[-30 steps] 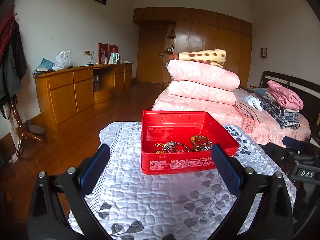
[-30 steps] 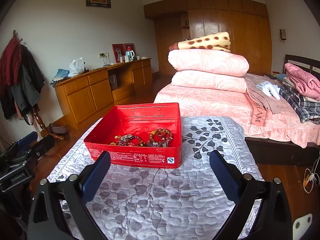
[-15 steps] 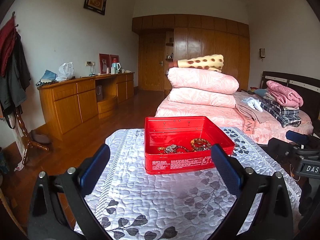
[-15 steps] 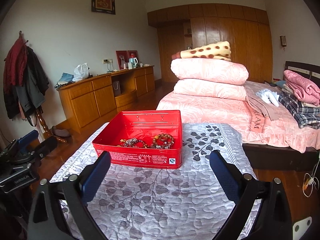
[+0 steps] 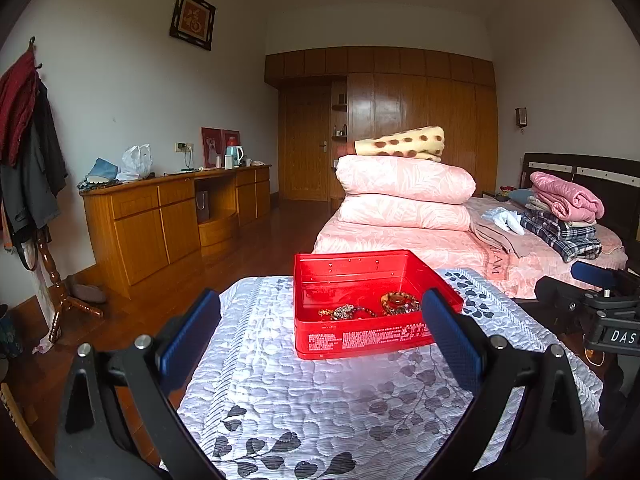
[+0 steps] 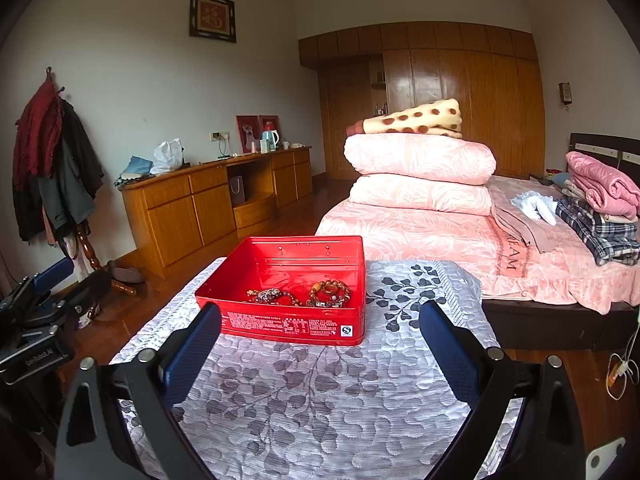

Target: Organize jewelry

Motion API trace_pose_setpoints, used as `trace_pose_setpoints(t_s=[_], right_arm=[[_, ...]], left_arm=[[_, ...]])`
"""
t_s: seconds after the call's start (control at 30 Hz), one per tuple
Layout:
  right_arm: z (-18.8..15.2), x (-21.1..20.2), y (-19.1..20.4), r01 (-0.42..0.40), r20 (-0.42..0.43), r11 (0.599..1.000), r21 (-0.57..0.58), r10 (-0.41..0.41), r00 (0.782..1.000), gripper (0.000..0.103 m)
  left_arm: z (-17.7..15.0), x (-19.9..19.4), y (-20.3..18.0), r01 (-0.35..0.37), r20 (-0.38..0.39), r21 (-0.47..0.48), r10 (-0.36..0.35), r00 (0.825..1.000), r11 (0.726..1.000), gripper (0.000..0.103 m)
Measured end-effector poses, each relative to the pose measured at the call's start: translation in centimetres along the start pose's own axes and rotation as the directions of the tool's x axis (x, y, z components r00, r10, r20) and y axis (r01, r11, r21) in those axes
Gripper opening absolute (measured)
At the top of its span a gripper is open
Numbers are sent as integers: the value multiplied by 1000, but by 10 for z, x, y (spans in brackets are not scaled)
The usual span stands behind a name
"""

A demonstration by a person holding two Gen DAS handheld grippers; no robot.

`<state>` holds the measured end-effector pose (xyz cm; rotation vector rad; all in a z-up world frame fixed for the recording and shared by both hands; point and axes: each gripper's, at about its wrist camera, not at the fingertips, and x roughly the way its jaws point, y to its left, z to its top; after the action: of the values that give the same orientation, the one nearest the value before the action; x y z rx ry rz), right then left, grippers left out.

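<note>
I'm holding left gripper (image 5: 320, 332) spread | right gripper (image 6: 320, 336) spread | beaded bracelets (image 6: 329, 293) lying inside red rectangular tin box (image 6: 288, 324) on quilted desk (image 6: 320, 400)

– we can't separate the pieces of jewelry (image 6: 316, 295) in the red tin (image 6: 292, 326); its near wall hides part of them, and the print on it is too small to read.

– from the left wrist view, the blue pad (image 5: 450, 340) covers the tin's right corner, and the bed (image 5: 520, 248) runs off the frame.
</note>
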<state>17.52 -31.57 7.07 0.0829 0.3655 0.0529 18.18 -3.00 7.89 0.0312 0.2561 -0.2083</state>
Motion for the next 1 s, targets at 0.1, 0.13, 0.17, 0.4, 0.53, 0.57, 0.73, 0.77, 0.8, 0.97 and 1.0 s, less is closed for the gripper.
trace_pose_setpoints(t_s=[0.1, 0.13, 0.17, 0.4, 0.53, 0.57, 0.73, 0.77, 0.8, 0.97, 1.0], right_arm=[[1, -4, 1, 3, 15, 1000, -7, -2, 1000, 97], [2, -6, 2, 4, 21, 1000, -8, -4, 1000, 97], [2, -7, 2, 5, 26, 1000, -9, -4, 1000, 97], [3, -12, 5, 6, 47, 1000, -17, -5, 999, 97], [3, -12, 6, 9, 51, 1000, -24, -8, 999, 97], [3, -12, 6, 8, 51, 1000, -24, -7, 999, 97], [3, -12, 6, 8, 53, 1000, -23, -6, 999, 97], [3, -12, 6, 9, 54, 1000, -24, -7, 999, 97], [3, -12, 7, 9, 54, 1000, -25, -8, 998, 97], [3, -12, 7, 9, 54, 1000, -25, -8, 998, 97], [3, -12, 7, 9, 54, 1000, -25, -8, 998, 97]], left_arm=[[1, -4, 0, 1, 9, -2, -1, 1000, 1000, 98], [1, -5, 0, 3, 13, -3, -3, 1000, 1000, 98], [2, -6, 0, 4, 16, -2, -4, 1000, 1000, 98], [3, -11, -1, 5, 35, -1, -5, 999, 1000, 98], [4, -11, 0, 4, 39, -3, -4, 999, 1000, 98], [4, -11, 0, 4, 39, -4, -4, 999, 1000, 98], [4, -12, 0, 4, 38, 1, -4, 999, 1000, 98], [4, -12, 0, 5, 37, 0, -5, 999, 1000, 98], [4, -12, 0, 5, 37, 0, -5, 999, 1000, 98], [4, -12, 0, 0, 34, -2, 0, 999, 1000, 98], [4, -13, 0, -1, 34, -1, 1, 999, 1000, 98]])
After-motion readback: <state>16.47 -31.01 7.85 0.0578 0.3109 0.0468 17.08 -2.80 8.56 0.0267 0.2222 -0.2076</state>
